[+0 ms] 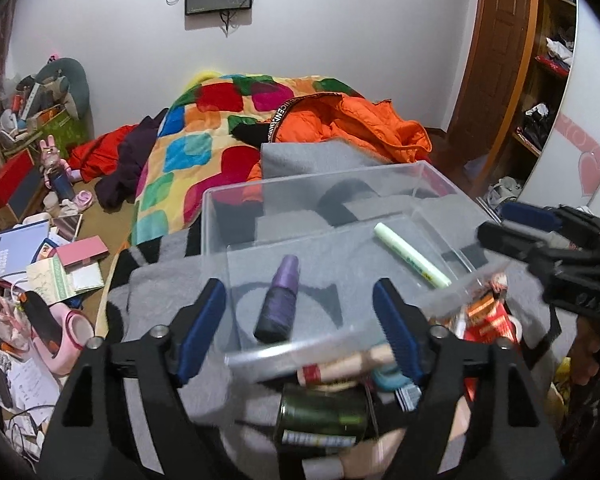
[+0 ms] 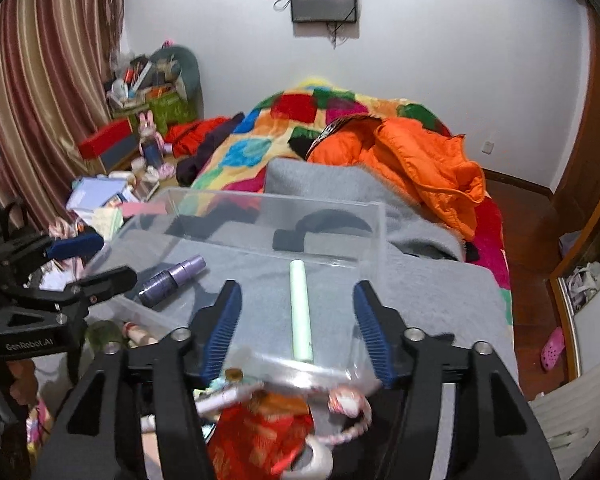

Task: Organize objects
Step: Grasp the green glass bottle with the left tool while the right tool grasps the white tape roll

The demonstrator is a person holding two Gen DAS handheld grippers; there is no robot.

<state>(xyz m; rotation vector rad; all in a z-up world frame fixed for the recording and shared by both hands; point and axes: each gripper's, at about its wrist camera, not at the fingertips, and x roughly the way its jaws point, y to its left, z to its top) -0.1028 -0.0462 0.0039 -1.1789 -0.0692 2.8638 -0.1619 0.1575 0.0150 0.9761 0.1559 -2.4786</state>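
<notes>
A clear plastic box (image 1: 228,200) sits on a grey blanket (image 1: 156,288) on the bed. Inside lie a purple bottle (image 1: 278,300) and a pale green marker (image 1: 410,256); both also show in the right wrist view, the bottle (image 2: 172,280) and the marker (image 2: 300,308). My left gripper (image 1: 300,320) is open and empty above the box's near edge, over the bottle. My right gripper (image 2: 298,328) is open and empty, straddling the marker. A second clear bin of small items, with a red packet (image 2: 260,428) and a green can (image 1: 320,416), lies just below both grippers.
An orange jacket (image 1: 356,124) and a colourful quilt (image 1: 204,132) lie behind the box. Books and boxes (image 1: 40,256) litter the floor at the left. A wardrobe (image 1: 540,80) stands at the right. A striped curtain (image 2: 40,100) hangs at the left.
</notes>
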